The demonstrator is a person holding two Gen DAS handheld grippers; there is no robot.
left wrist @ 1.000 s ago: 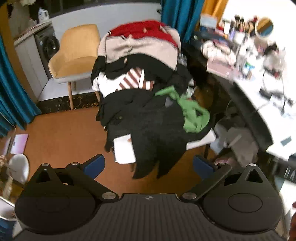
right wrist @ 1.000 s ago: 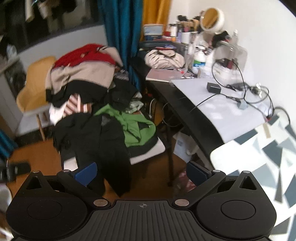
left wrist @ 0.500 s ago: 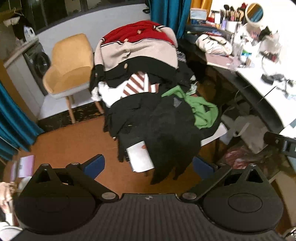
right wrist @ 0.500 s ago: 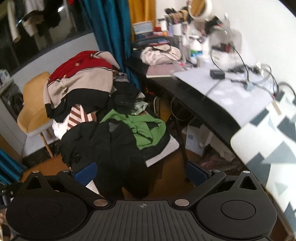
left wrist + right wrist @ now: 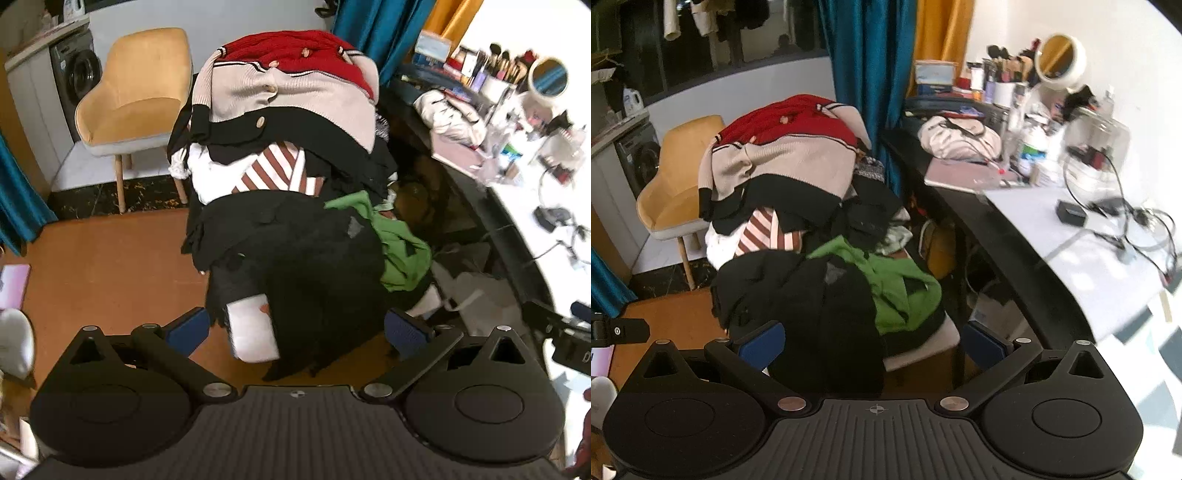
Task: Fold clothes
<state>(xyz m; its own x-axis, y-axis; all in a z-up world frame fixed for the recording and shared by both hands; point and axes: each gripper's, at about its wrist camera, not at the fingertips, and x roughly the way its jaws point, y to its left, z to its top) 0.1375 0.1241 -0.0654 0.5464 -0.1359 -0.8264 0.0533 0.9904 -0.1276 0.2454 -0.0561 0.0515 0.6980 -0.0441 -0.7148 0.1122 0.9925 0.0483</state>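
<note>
With both my left tongs (image 5: 295, 326) and right tongs (image 5: 873, 341) spread wide and empty before the heap of clothes (image 5: 288, 177) beside the bench (image 5: 1052, 240), I'd pinch only the front black garment (image 5: 827, 306).

One pile of clothes (image 5: 288, 192) is sitting beside the bench (image 5: 1108, 266), with one green garment (image 5: 897, 284) and one striped garment (image 5: 273, 173) showing in it. One yellow chair (image 5: 136, 88) is standing behind the pile, and one round mirror (image 5: 1060, 61) is standing on the bench.
</note>
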